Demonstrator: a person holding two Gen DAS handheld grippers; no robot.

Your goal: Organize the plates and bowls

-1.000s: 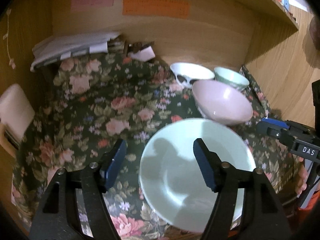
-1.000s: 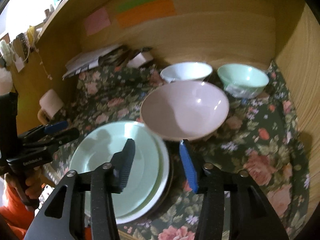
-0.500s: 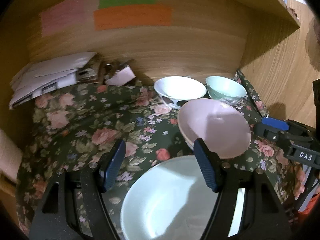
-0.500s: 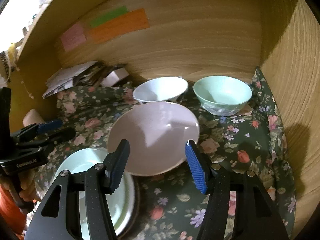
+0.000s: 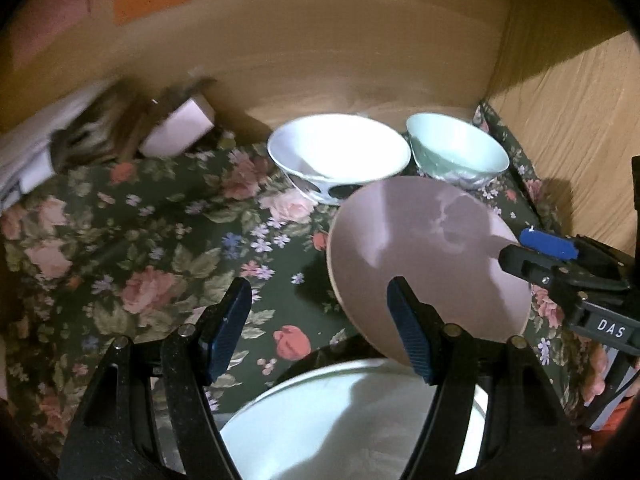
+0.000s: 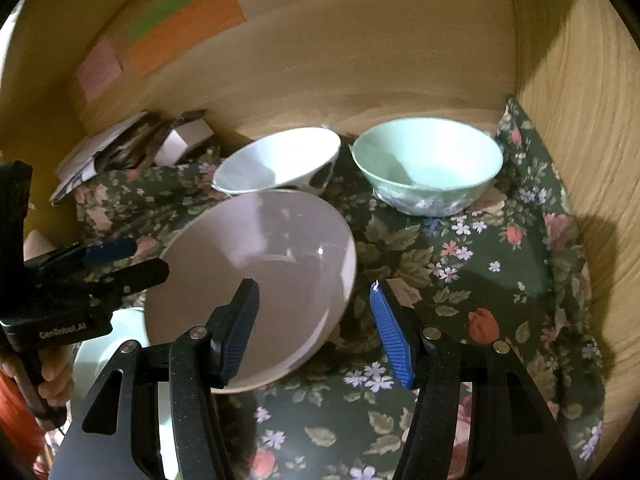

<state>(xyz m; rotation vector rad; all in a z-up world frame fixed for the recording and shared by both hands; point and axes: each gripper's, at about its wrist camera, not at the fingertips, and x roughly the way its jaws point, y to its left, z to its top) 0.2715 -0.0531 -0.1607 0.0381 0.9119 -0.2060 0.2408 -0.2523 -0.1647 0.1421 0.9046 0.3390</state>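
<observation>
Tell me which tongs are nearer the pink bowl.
Right. The right tongs straddle the pink bowl at its near rim, open. The left tongs sit beside it over the plates, also open.

glossy pink bowl [image 6: 256, 276], perhaps ceramic, floral cloth [image 6: 500, 280]
</observation>
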